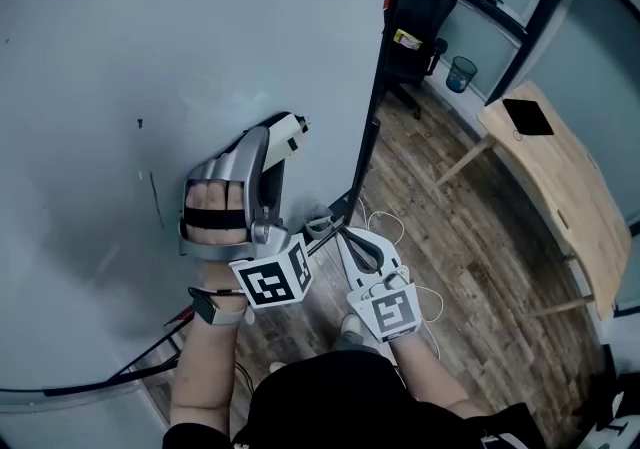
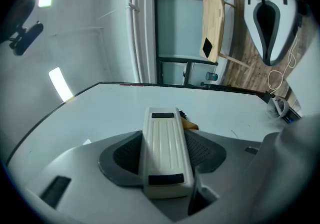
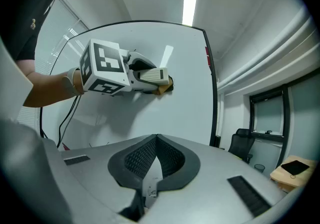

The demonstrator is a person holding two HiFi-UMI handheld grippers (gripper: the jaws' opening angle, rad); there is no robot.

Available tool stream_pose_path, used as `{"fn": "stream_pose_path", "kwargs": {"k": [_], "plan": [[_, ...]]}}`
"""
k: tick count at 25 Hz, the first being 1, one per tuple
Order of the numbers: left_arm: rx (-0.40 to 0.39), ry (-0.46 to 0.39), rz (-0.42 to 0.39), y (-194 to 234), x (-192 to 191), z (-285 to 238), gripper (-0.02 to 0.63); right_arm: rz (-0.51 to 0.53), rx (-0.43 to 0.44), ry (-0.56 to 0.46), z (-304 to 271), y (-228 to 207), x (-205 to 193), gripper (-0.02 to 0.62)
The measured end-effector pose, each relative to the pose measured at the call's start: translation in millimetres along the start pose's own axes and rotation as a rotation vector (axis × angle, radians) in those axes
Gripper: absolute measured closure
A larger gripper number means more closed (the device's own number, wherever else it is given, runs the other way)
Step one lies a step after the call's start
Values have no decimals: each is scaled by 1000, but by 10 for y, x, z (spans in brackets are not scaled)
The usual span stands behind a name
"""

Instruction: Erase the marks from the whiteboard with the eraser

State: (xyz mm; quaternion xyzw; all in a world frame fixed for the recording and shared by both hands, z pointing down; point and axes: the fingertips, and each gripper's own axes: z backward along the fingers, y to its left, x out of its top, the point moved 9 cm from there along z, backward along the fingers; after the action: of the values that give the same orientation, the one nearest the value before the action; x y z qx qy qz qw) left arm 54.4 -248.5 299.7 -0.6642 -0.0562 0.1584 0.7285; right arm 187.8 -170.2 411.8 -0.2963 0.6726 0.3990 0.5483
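Well, the left gripper (image 1: 272, 149) sits just left of the frame's centre in the head view; its jaws are closed on the cream eraser (image 1: 293, 127), one dark pad on each long side, as its own view shows. The eraser's far end looks to be against the whiteboard (image 1: 200, 37), close to the board's dark right edge; a strip of tan felt shows under that end in both gripper views. The person's left hand (image 1: 213, 209) is strapped into the gripper's handle, and the marker cube (image 1: 272, 280) sits below it.

Out on the board, left of the eraser, there is a small dark mark (image 1: 140, 122), and lower down a faint thin stroke (image 1: 155, 199).

The right gripper (image 1: 352, 242) hangs lower, right of centre, off the board and above the wood-plank floor (image 1: 450, 257); its jaws are closed tip to tip with nothing between them, as its own view shows. It points toward the foot of the board's frame.

Over at the right of the frame stands a wooden table (image 1: 570, 197) with a flat black thing (image 1: 528, 117) on it; near the top there is a black office chair (image 1: 415, 22) and a small blue bin (image 1: 461, 73).
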Motion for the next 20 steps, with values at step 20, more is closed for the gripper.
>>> {"fn": "stream_pose_path", "kwargs": {"k": [20], "plan": [[13,73,89,416,37,-62,341,22,-34,-31,178,-1,148,569]]}}
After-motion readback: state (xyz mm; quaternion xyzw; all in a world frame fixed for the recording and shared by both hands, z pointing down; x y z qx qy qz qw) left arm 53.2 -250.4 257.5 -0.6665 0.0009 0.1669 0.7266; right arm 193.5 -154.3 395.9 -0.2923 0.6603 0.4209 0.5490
